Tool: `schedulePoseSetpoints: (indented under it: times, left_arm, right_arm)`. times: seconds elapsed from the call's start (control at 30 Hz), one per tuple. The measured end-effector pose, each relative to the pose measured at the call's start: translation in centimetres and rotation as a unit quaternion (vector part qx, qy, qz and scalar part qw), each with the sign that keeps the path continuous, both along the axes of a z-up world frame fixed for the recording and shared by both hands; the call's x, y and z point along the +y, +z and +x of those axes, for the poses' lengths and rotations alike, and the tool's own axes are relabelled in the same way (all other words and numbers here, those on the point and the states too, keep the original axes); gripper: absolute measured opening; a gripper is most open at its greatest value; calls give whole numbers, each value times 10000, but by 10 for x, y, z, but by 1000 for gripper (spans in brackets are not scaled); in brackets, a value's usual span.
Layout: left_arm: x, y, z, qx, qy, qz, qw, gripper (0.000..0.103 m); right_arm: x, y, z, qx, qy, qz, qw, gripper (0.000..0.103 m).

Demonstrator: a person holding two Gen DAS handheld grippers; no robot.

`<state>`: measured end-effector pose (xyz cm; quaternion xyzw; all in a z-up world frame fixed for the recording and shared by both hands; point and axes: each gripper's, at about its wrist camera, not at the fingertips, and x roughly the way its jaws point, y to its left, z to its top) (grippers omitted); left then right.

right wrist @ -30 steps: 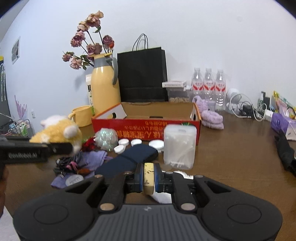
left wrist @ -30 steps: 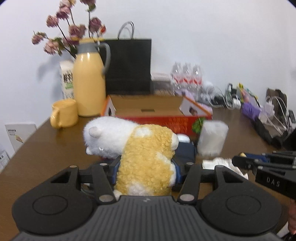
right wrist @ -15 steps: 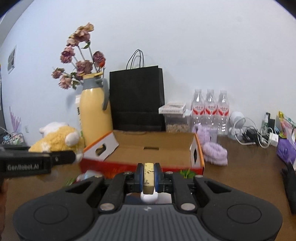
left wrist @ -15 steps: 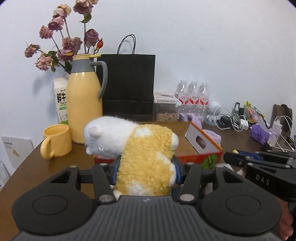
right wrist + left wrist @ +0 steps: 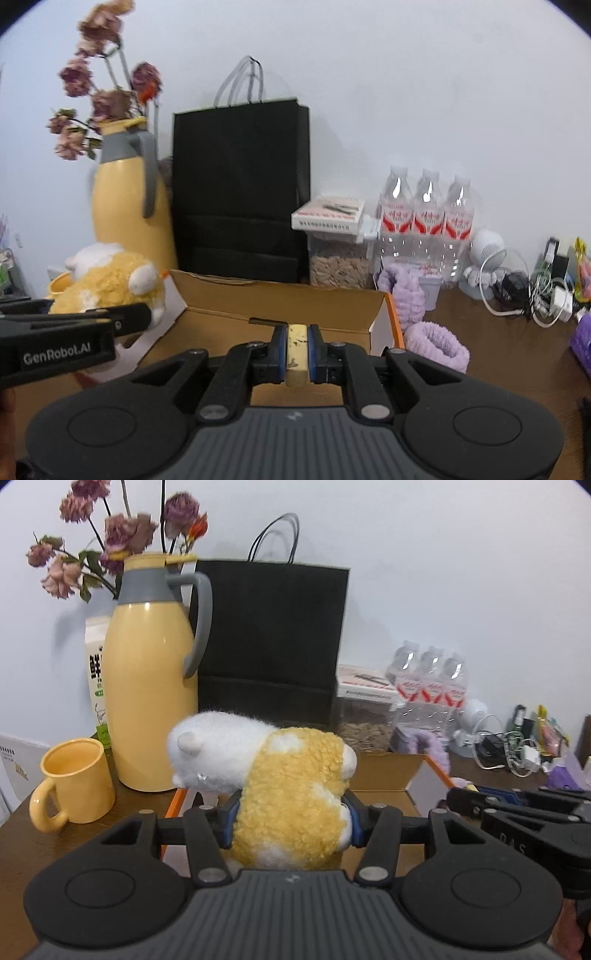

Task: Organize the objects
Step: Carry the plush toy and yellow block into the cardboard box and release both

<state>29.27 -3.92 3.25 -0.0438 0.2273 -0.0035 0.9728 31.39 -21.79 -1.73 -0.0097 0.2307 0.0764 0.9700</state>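
Evidently both claws were loaded for the drop: left claw (image 5: 291,812) clamped the plush toy (image 5: 273,775), right claw (image 5: 297,350) pinched a yellow block (image 5: 297,352), both over the open cardboard box (image 5: 280,306).

Plush toy (image 5: 291,797): yellow curly body with white patches, white head with a small horn-like nub, lying sideways, head to the left, held up over the near-left corner of the open cardboard box (image 5: 280,306). Small pale yellow block (image 5: 297,352): flat, stained, standing on edge, over the box's near side. Box: orange outside, brown inside, flaps open.
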Motion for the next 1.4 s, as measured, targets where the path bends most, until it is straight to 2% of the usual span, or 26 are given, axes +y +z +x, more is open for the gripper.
schedulePoseSetpoints:
  times: [0.2, 0.33, 0.37, 0.4, 0.43, 0.47, 0.5, 0.57, 0.63, 0.77, 0.97, 1.17, 1.4]
  left_arm:
    - [-2, -18, 21, 294, 0, 157, 9994, 54]
    - [-4, -24, 22, 332, -65, 224, 9992, 56]
    - [-4, -25, 22, 311, -65, 236, 9992, 62]
    - [-5, -25, 22, 278, -42, 253, 9993, 80]
    - [-6, -25, 21, 225, 8, 291, 9993, 89]
    - [-7, -25, 20, 150, 172, 355, 9991, 103]
    - [-7, -24, 19, 67, 313, 416, 9986, 103]
    - [-3, -23, 19, 62, 357, 351, 9987, 103]
    - [0, -22, 20, 107, 358, 229, 9990, 103]
    - [0, -21, 20, 121, 388, 265, 9988, 103]
    - [-1, -13, 13, 37, 366, 241, 9990, 103]
    - [-3, 6, -9, -262, 287, 175, 9991, 103]
    - [-3, 24, -40, -440, 214, 222, 9986, 103]
  right_arm:
    - [1, -22, 21, 372, 22, -103, 9993, 11]
    - [2, -29, 26, 551, -47, -220, 9982, 13]
    - [2, -30, 26, 596, -81, -262, 9978, 25]
    - [1, -29, 26, 614, -122, -286, 9976, 48]
    - [1, -28, 25, 584, -143, -301, 9977, 62]
    - [1, -26, 23, 521, -215, -337, 9978, 73]
    - [0, -25, 21, 466, -316, -392, 9976, 81]
    - [-4, -23, 22, 467, -367, -344, 9976, 88]
    - [-7, -23, 23, 493, -316, -258, 9980, 89]
    - [-5, -22, 21, 463, -248, -314, 9981, 95]
    - [-3, -17, 15, 336, -252, -323, 9986, 96]
    - [-5, -2, -8, -37, -303, -285, 9991, 101]
    - [-5, 12, -42, -248, -299, -258, 9989, 103]
